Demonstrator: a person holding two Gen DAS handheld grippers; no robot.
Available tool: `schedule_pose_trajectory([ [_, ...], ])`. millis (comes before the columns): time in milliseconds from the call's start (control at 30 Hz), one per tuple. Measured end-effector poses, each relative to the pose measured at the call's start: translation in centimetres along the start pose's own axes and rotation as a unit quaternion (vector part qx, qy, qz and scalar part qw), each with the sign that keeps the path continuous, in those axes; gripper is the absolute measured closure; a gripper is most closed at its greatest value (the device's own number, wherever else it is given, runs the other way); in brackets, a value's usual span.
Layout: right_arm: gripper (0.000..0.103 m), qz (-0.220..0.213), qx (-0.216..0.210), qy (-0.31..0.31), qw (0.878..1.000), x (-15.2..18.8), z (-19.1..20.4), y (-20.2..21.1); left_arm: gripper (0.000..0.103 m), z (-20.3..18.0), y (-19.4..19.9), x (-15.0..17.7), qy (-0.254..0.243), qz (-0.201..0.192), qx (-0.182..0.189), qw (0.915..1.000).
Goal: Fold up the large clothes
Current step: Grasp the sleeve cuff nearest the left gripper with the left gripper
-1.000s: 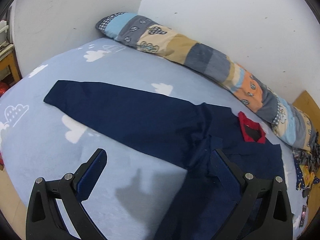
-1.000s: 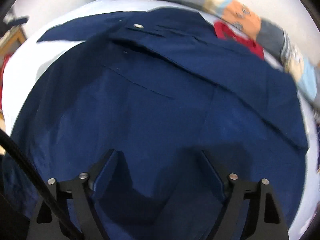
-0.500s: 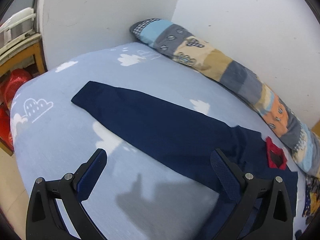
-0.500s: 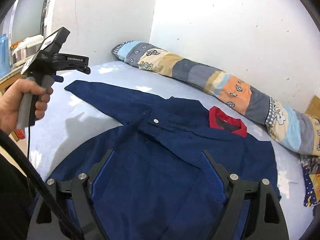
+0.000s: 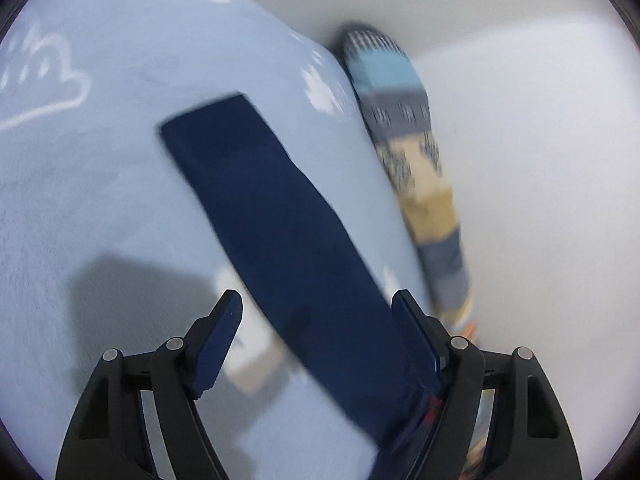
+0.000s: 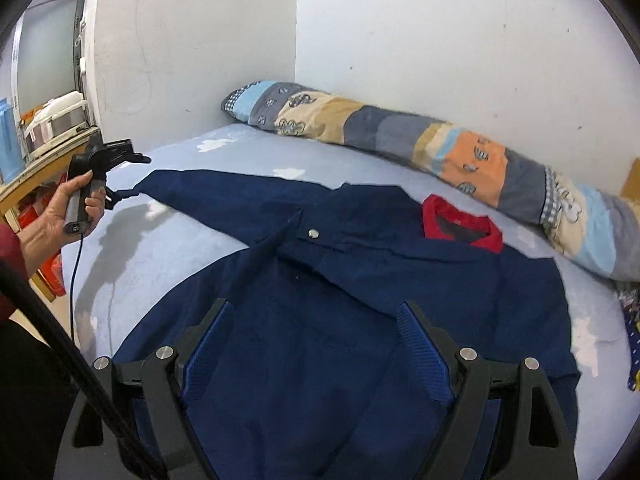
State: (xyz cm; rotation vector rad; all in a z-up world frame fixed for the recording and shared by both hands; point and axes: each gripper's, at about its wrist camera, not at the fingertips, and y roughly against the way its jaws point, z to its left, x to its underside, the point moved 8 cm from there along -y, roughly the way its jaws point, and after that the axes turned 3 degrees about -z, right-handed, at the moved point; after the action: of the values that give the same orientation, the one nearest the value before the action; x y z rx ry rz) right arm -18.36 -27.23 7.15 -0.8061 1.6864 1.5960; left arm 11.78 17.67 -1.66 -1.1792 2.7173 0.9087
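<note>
A navy jacket point(image 6: 320, 300) with a red collar point(image 6: 464, 224) lies flat on the light blue bed point(image 6: 180, 248). One sleeve point(image 6: 224, 192) stretches out to the left; the left wrist view shows it point(image 5: 280, 220) running away from me, blurred. My left gripper point(image 5: 318, 304) is open above the sleeve, holding nothing; the right wrist view shows it point(image 6: 120, 196) in a hand near the sleeve's cuff. My right gripper point(image 6: 316, 316) is open above the jacket's body, empty.
A long patchwork pillow point(image 6: 400, 140) lies along the white wall point(image 6: 440, 40) at the back of the bed. A wooden table with items point(image 6: 44, 148) stands at the left. Patterned fabric point(image 6: 632, 320) lies at the bed's right edge.
My left gripper has swung left and now faces along the outstretched sleeve near its cuff. My right gripper has lifted back from the jacket, giving a wider view.
</note>
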Motion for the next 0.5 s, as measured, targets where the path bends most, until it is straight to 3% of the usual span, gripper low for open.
schedule_pose_trajectory([
  [67, 0.016, 0.006, -0.002, -0.01, 1.0, 0.3, -0.3, -0.4, 0.034, 1.5, -0.5, -1.4, 0.027, -0.008, 0.012, 0.9995],
  [133, 0.016, 0.013, -0.006, -0.017, 1.0, 0.4, -0.4, -1.0, 0.051, 2.7, -1.1, -2.3, 0.03, -0.012, -0.006, 0.9995],
  [233, 0.016, 0.02, -0.006, -0.024, 0.999, 0.9, -0.7, -1.4, 0.063, 5.0, -2.5, -2.9, 0.051, -0.006, -0.02, 0.9985],
  [267, 0.016, 0.024, -0.009, -0.028, 0.999, 1.2, -0.8, -1.6, 0.07, 5.9, -3.2, -3.3, 0.055, -0.009, -0.03, 0.998],
  [300, 0.016, 0.027, -0.009, -0.032, 0.999, 1.3, -0.9, -1.8, 0.085, 6.5, -3.5, -3.8, 0.058, -0.013, -0.034, 0.9976],
  [500, 0.016, 0.04, -0.007, -0.046, 0.998, 2.2, -2.0, -2.3, 0.088, 5.9, -6.5, -6.5, 0.071, -0.046, 0.022, 0.9962],
])
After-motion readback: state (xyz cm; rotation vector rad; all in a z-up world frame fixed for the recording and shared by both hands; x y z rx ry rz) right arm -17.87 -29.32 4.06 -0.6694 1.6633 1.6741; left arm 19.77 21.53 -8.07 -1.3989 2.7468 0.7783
